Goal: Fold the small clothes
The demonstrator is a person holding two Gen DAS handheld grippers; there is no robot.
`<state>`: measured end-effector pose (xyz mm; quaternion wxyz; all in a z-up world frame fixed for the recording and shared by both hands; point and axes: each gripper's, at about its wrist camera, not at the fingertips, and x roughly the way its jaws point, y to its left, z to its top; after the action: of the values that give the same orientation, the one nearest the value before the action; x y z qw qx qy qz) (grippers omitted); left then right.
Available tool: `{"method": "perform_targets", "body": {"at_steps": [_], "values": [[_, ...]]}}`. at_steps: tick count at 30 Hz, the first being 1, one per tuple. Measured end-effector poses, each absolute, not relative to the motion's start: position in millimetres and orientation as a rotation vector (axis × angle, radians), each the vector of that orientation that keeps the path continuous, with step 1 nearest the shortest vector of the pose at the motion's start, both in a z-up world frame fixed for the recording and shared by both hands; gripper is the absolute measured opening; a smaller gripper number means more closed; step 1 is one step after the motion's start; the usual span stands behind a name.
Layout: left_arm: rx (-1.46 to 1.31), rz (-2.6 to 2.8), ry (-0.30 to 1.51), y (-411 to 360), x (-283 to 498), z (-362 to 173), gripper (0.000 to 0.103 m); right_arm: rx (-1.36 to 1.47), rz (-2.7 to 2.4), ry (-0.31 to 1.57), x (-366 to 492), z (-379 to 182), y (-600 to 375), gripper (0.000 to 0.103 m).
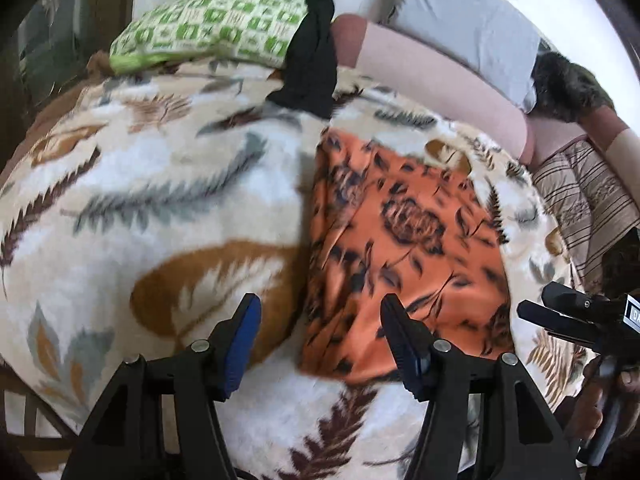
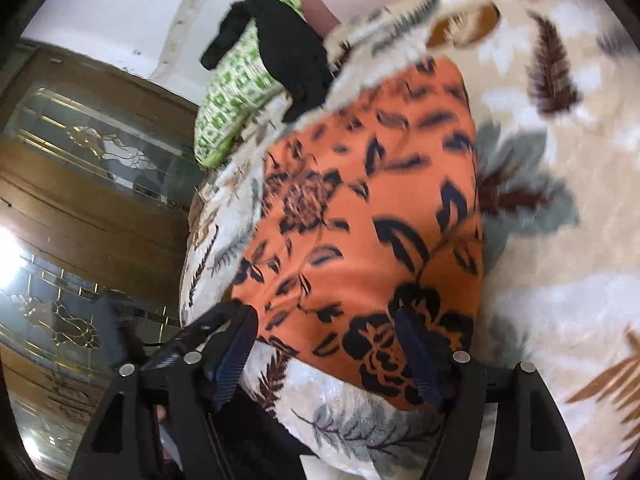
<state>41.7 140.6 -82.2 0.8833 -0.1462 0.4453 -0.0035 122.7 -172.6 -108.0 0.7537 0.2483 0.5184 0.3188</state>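
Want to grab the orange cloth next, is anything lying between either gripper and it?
Nothing visible. The orange floral cloth lies flat on the blanket, directly before the open left gripper and right gripper. The black garment sits beyond it.

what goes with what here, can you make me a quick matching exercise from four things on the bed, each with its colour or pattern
Things:
1. folded cloth
2. blanket
3. pillow
4. draped garment

Looks:
a. plain black
b. orange with dark flowers
c. green and white squares
d. cream with leaf print

Pairs: 1-b, 2-d, 3-c, 4-a
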Motion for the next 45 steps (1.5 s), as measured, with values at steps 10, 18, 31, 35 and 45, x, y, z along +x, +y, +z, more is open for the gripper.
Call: {"method": "perform_targets", "body": {"at_steps": [10,18,31,35,45], "values": [[-0.216,0.09,0.987,139.2,75.5,-84.6,0.067,0.563,0.731,1.15,139.7,-115.1,-166.4,0.075],[-0.123,0.13,1.097,119.9,126.2,-119.2,0.072,0.676,0.652,1.237,201.5,-148.3,-167.9,0.075],[-0.109,0.143,1.078,119.5,124.1,-117.1,0.075,0.587,0.627,1.142,242.2,-126.7,-159.8,0.076],[-0.119,0.143,1.078,117.5,120.0,-115.8,0.075,0.558,0.591,1.104,207.3,-114.6,-177.9,0.077],[-0.154,0.103,1.015,120.0,99.0,-96.1,0.075,0.646,0.511,1.144,142.1,-138.7,-227.1,0.077]]}}
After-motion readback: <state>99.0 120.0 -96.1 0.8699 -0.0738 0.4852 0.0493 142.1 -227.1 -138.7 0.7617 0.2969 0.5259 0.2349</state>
